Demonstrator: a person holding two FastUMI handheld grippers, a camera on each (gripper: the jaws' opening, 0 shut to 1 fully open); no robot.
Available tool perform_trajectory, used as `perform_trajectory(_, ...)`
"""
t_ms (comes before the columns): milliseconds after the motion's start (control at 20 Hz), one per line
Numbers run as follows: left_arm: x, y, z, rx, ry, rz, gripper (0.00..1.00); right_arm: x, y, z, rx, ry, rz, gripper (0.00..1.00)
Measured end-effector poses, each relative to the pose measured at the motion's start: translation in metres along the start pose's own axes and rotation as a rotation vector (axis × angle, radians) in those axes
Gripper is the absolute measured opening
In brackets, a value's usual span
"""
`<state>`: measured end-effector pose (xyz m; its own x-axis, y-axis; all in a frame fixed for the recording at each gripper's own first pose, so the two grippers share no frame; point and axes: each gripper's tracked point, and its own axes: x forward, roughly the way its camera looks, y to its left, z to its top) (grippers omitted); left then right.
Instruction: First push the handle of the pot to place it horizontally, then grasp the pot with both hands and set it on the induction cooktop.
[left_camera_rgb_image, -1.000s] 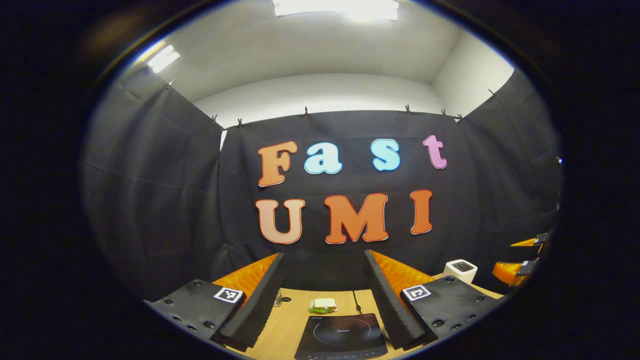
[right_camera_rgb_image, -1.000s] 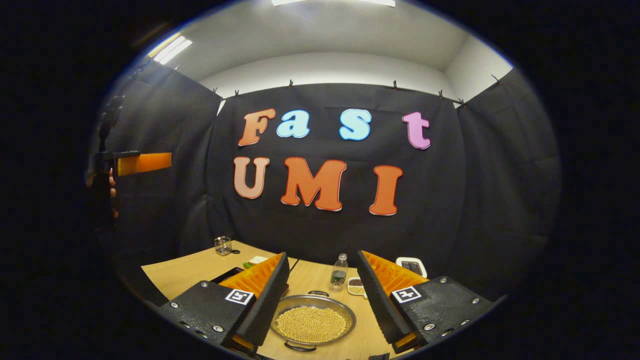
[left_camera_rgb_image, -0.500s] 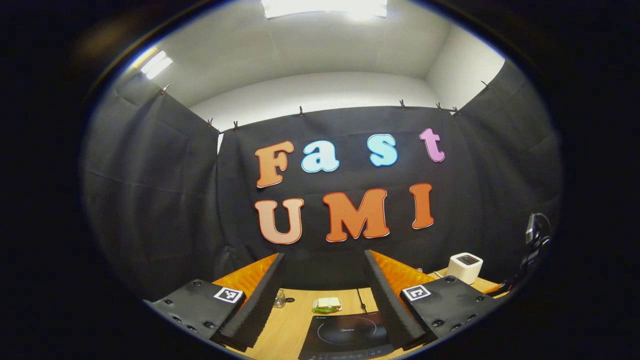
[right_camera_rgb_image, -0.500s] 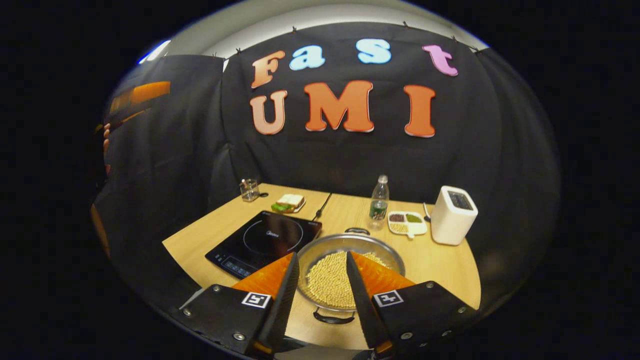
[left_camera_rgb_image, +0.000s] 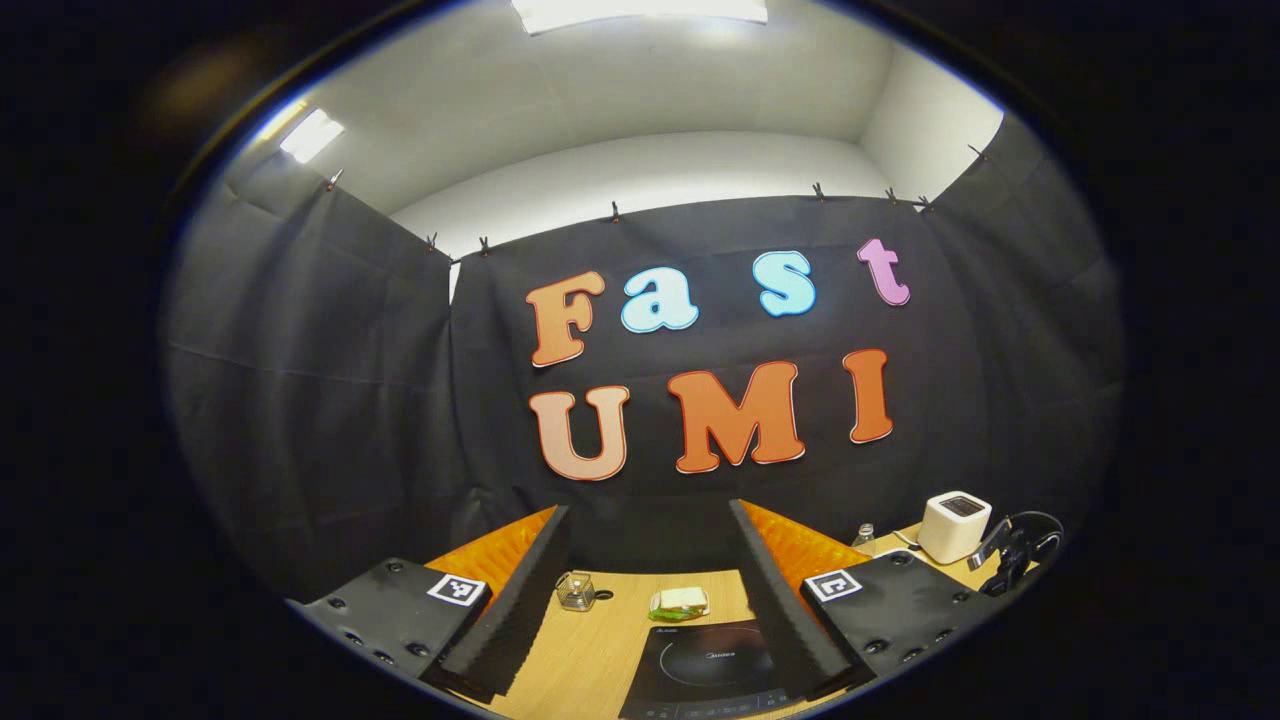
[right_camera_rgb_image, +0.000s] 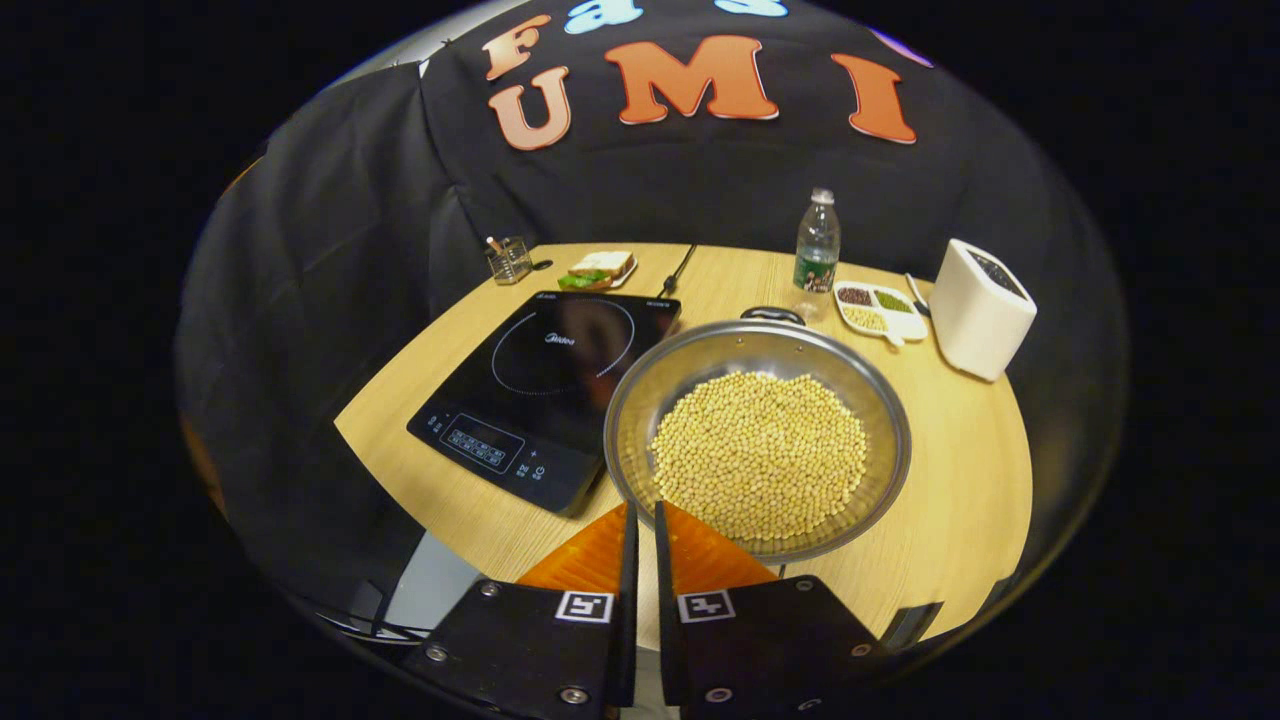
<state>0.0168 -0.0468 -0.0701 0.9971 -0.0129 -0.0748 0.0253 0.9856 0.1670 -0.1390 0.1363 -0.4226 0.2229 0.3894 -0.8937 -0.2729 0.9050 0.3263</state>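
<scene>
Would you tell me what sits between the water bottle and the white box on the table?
In the right gripper view, a small divided dish of sorted beans lies between the water bottle and the white box.

Cloth-walled recording booth (left_camera_rgb_image: 300, 400), mock kitchen table (right_camera_rgb_image: 980, 470)

Left level — right downward, cooktop (right_camera_rgb_image: 545, 385) shared

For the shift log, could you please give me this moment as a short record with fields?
pot: steel pot full of pale beans, on the table, right of the cooktop
cooktop: black induction cooktop, nothing on it
right tool: right tool at the pot's near rim, fingers almost closed, nothing visibly between them
left tool: left tool raised, open, holding nothing
behind pot: water bottle, sectioned dish, white box
</scene>
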Motion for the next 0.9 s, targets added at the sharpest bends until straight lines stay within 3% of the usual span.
perform_trajectory(150,0.004,0.001,0.001,0.010,0.002,0.002,1.00,0.012,0.010,-0.017,0.057,0.115,0.053,0.00)
perform_trajectory(400,0.007,-0.001,-0.002,0.003,0.007,-0.008,1.00,0.031,0.023,-0.031,0.084,0.221,0.094,0.00)
perform_trajectory(900,0.014,0.013,-0.027,-0.002,0.067,0.016,1.00,0.064,0.007,-0.051,0.179,0.319,0.061,0.00)
